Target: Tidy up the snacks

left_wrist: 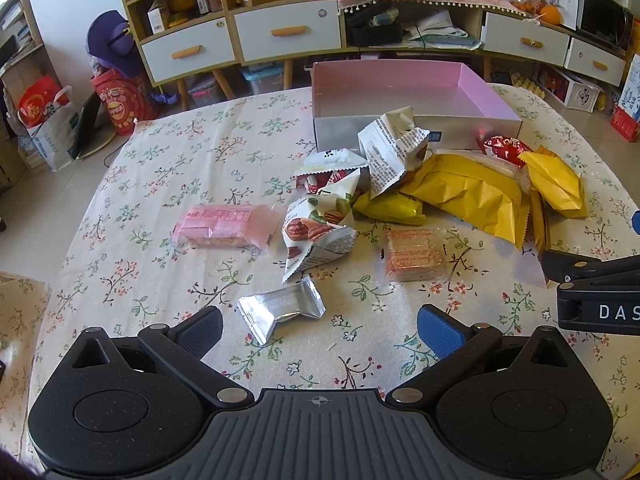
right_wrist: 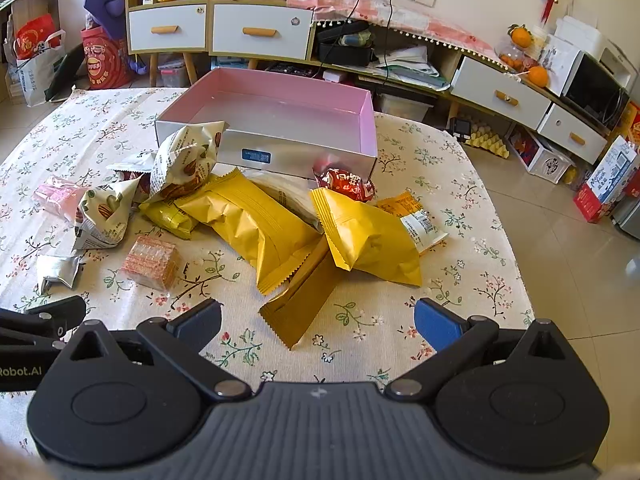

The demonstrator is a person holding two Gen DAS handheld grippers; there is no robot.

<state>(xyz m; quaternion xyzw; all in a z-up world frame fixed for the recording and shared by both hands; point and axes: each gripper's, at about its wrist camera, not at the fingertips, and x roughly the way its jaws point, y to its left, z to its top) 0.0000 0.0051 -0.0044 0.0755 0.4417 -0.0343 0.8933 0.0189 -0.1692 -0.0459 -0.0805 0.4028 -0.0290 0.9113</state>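
An empty pink-lined box (left_wrist: 472, 92) (right_wrist: 366, 120) stands at the far side of the floral-cloth table. Snack packets lie loose in front of it: yellow bags (left_wrist: 468, 196) (right_wrist: 248, 220), white nut packets (left_wrist: 320, 232) (right_wrist: 180, 164), a pink wafer pack (left_wrist: 224, 226) (right_wrist: 56, 194), an orange wafer pack (left_wrist: 414, 254) (right_wrist: 152, 262), a silver packet (left_wrist: 280, 310) (right_wrist: 58, 270) and a red packet (left_wrist: 502, 148) (right_wrist: 346, 184). My left gripper (left_wrist: 320, 330) is open and empty, just short of the silver packet. My right gripper (right_wrist: 318, 320) is open and empty, over the end of a dark yellow bar packet (right_wrist: 300, 304).
The right gripper's body (left_wrist: 596, 288) shows at the right edge of the left wrist view; the left gripper's body (right_wrist: 36, 332) shows at the left edge of the right wrist view. Drawers and shelves (left_wrist: 280, 32) stand behind the table. Bags (left_wrist: 48, 120) sit on the floor.
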